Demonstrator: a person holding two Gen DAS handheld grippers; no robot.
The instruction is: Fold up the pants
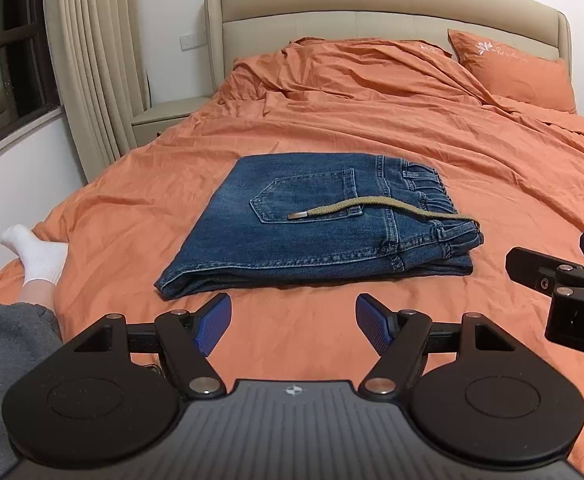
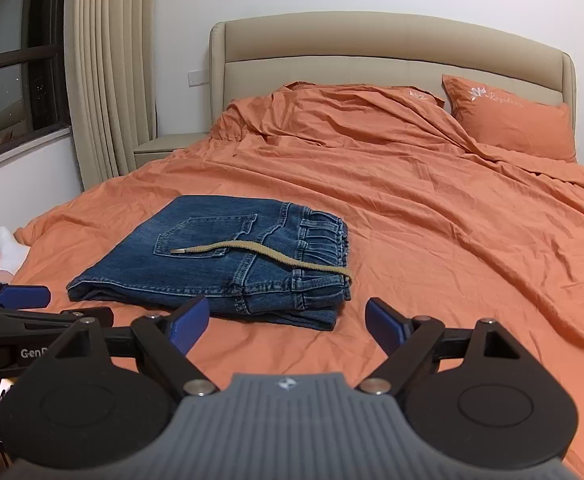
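Blue denim pants lie folded into a flat stack on the orange bed cover, back pocket up, with a tan drawstring draped across them. My left gripper hovers just in front of the stack's near edge, open, with nothing between its blue pads. My right gripper is also open and empty, close to the waistband corner. The right gripper's side shows at the right edge of the left wrist view, and the left one at the left edge of the right wrist view.
A person's leg in a white sock rests on the bed's left edge. An orange pillow leans on the beige headboard. A nightstand, a curtain and a window are at left.
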